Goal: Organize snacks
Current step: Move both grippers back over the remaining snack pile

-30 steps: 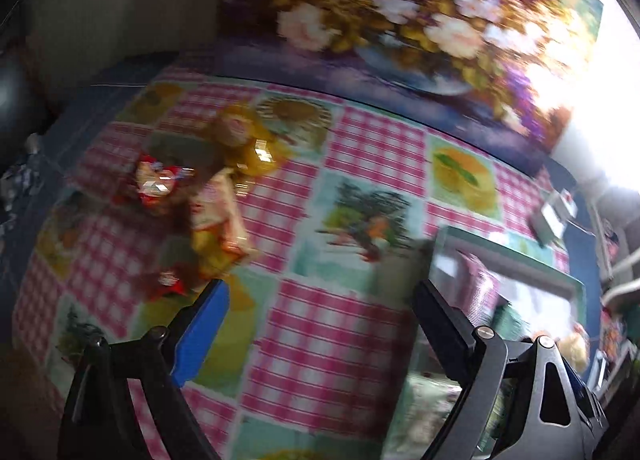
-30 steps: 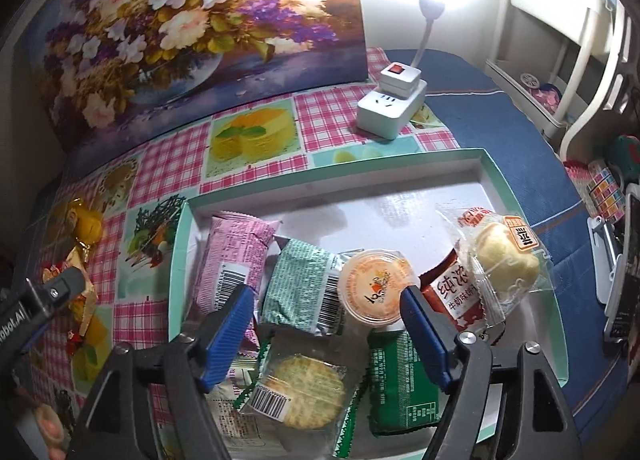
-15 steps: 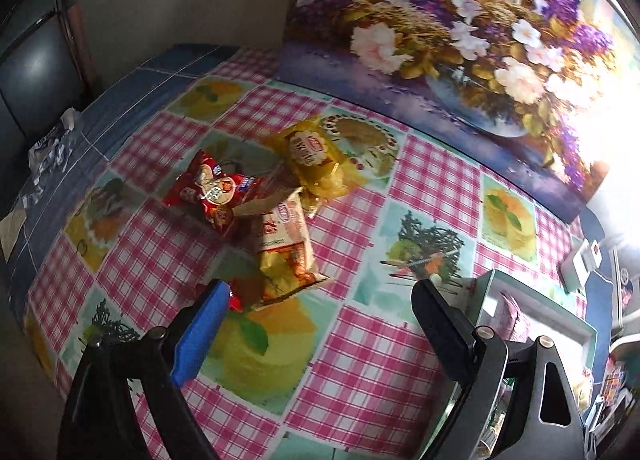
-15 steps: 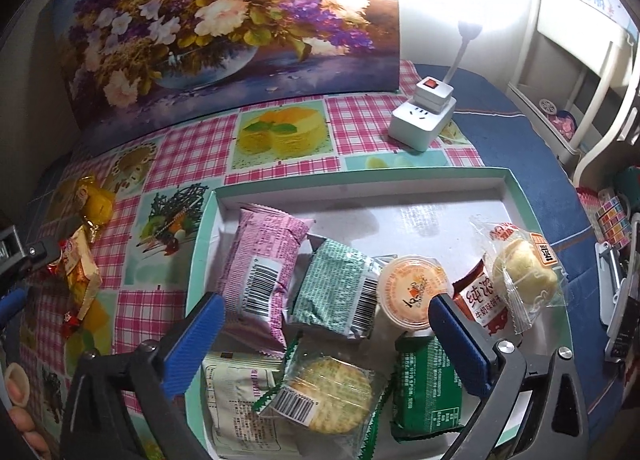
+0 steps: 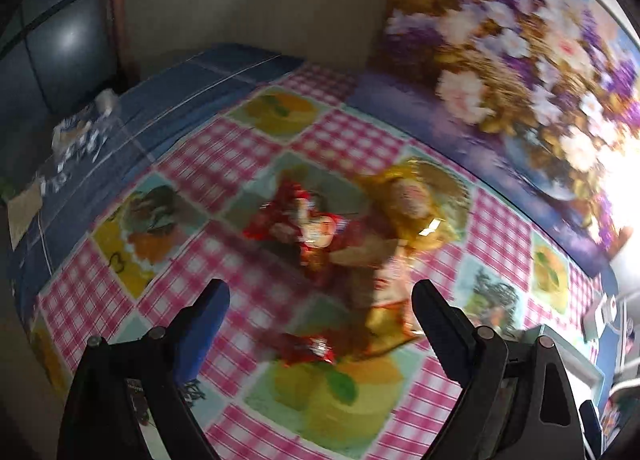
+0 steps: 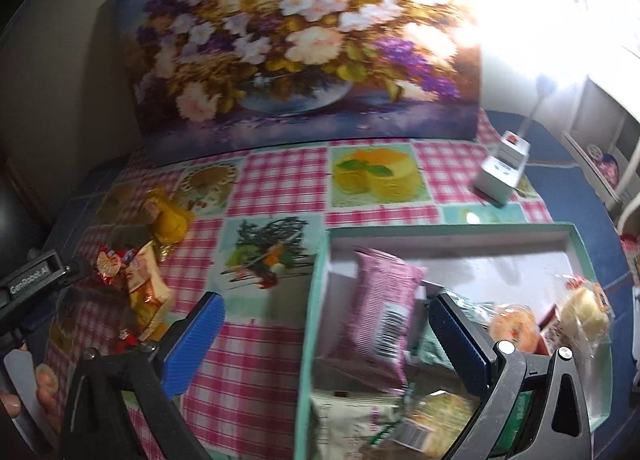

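The left gripper [image 5: 320, 300] is held with its jaws spread wide and empty. Just ahead of them, on the tablecloth [image 5: 224, 164], lies a loose cluster of wrapped snacks: a small red wrapper [image 5: 308, 346] nearest, a cream-and-yellow packet [image 5: 390, 300] toward the right jaw, a red foil pouch [image 5: 296, 220] beyond, and a yellow bag [image 5: 416, 200] farthest. The view is blurred, so printing and seams cannot be read.

These items are judged light, soft and crinkly — foil and film are likely to slip, and the contents may crush. Each is best taken across its narrow middle or by a sealed end, with light pressure.

The right gripper [image 6: 326, 324] is likewise open and empty, its right jaw over the teal tray [image 6: 310, 324]. Between its jaws lies a pink packet [image 6: 376, 324]; past the right jaw sit a jelly cup [image 6: 514, 326] and a bagged bun [image 6: 584, 312].

The checked cloth is flat and glossy. Farther off stand a white power adapter [image 6: 502, 166] and a floral painting [image 6: 304, 40] — a bright lamp glares at far right.
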A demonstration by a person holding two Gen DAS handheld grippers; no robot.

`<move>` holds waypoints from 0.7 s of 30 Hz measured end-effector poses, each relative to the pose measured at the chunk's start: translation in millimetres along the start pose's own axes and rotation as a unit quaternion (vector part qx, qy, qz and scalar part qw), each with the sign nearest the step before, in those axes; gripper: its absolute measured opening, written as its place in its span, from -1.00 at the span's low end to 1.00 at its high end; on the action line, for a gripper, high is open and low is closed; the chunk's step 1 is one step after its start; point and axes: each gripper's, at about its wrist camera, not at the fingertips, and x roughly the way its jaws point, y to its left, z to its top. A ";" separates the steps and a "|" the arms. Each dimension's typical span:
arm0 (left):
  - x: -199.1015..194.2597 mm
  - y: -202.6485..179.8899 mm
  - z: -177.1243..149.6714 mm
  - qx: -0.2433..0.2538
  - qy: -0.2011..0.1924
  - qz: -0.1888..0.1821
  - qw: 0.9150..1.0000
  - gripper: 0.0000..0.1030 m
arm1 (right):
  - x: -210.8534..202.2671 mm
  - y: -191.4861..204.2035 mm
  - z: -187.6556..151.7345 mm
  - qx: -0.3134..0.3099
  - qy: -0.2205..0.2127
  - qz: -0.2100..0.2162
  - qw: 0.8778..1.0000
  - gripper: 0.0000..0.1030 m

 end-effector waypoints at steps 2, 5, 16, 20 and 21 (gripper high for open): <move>5.4 13.6 2.2 -0.014 0.002 0.002 1.000 0.81 | 2.7 12.5 -0.2 -0.013 0.002 0.013 1.000 1.00; 8.9 26.1 3.0 -0.015 -0.006 0.022 1.000 0.81 | 9.1 30.2 0.7 -0.029 0.008 0.030 0.999 1.00; 30.0 65.9 13.5 -0.052 0.001 -0.003 0.999 0.82 | 40.0 62.6 7.3 -0.038 0.036 0.054 0.997 1.00; 41.6 72.3 15.6 -0.040 0.026 -0.025 0.999 0.82 | 50.2 85.8 10.5 -0.070 0.042 0.069 0.994 1.00; 45.1 73.6 14.8 -0.037 0.037 -0.031 0.998 0.82 | 53.6 94.5 10.7 -0.082 0.044 0.075 0.993 1.00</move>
